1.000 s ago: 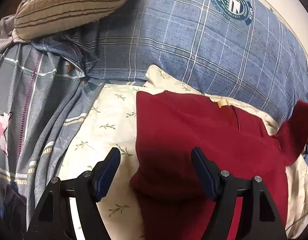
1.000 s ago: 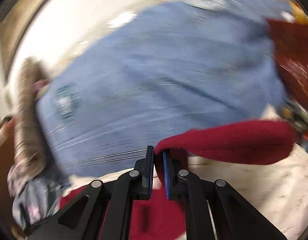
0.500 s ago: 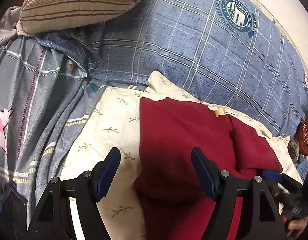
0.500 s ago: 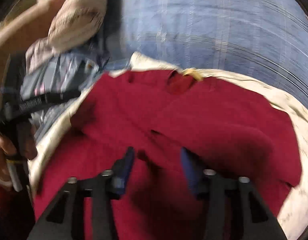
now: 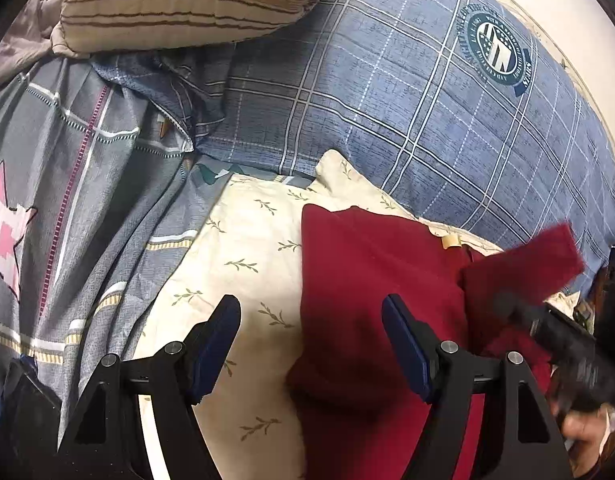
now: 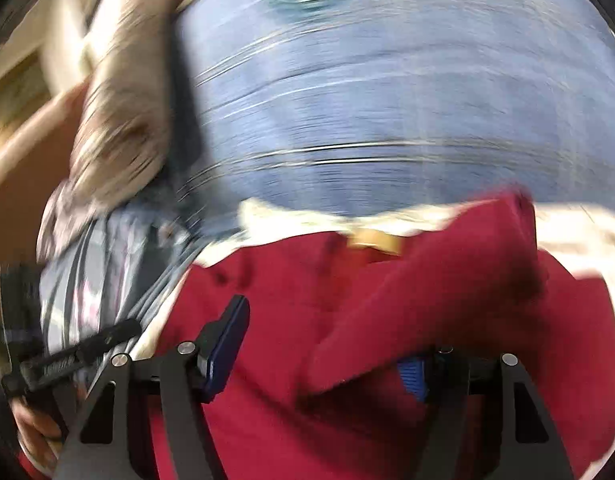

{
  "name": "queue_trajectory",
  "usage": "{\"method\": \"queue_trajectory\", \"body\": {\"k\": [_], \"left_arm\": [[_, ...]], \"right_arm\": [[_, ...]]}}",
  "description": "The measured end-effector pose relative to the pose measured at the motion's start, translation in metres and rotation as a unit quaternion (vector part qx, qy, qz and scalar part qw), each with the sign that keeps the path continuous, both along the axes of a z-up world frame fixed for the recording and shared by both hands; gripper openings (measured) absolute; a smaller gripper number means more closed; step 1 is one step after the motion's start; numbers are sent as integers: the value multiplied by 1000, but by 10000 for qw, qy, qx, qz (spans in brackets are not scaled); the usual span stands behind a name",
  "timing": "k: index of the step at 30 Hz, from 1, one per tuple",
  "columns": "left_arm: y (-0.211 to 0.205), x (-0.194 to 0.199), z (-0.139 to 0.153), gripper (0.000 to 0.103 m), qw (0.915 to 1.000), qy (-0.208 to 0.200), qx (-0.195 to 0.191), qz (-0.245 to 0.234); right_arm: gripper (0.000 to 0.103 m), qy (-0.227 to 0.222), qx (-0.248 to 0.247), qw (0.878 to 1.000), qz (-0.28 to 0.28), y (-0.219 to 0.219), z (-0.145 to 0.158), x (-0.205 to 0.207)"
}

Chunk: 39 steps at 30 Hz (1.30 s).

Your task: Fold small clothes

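A dark red garment (image 5: pixel 371 300) lies on a cream leaf-print cloth (image 5: pixel 243 264) on the bed. Its left edge is folded in, and its right sleeve (image 5: pixel 523 260) sticks up over the body. My left gripper (image 5: pixel 311 348) is open and empty, low over the garment's left edge. My right gripper (image 6: pixel 323 352) is open above the garment (image 6: pixel 267 300); the sleeve (image 6: pixel 427 304) drapes over its right finger. That view is blurred. The right gripper also shows in the left wrist view (image 5: pixel 563 340) beside the sleeve.
A blue plaid duvet (image 5: pixel 407 92) with a round badge lies behind the garment. A striped beige pillow (image 5: pixel 179 4) sits at the far left. A grey patterned sheet (image 5: pixel 67 184) with a pink star covers the left side.
My right gripper let go of the sleeve after carrying it over the garment, and opened. The sleeve now sticks up at the right. My left gripper stayed open and barely moved.
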State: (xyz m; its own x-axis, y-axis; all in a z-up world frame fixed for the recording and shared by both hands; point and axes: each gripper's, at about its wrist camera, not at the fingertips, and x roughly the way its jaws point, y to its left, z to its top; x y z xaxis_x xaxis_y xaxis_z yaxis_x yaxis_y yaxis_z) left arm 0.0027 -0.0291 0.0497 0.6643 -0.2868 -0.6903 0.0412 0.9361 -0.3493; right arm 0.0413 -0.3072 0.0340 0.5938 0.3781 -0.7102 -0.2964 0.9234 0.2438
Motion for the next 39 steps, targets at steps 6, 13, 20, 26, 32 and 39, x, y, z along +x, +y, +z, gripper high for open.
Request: {"method": "queue_trajectory", "body": {"k": [6, 13, 20, 26, 32, 39], "left_arm": [[-8, 0, 0, 74, 9998, -29, 31, -217], [-31, 4, -1, 77, 9980, -95, 218, -583], [-62, 38, -10, 53, 9967, 133, 211, -775], [-77, 48, -7, 15, 9949, -66, 235, -978], [-52, 18, 13, 14, 9925, -353, -167, -1162], [-36, 16, -13, 15, 9943, 199, -130, -1037]], "right_arm": [[70, 145, -372, 9980, 481, 22, -4, -25], [75, 173, 46, 9988, -464, -63, 30, -76], [77, -114, 215, 9870, -1587, -136, 39, -103], [77, 34, 36, 9808, -1949, -165, 22, -95], [77, 201, 549, 9792, -1944, -184, 21, -102], [77, 318, -1044, 9855, -1299, -153, 22, -104]]}}
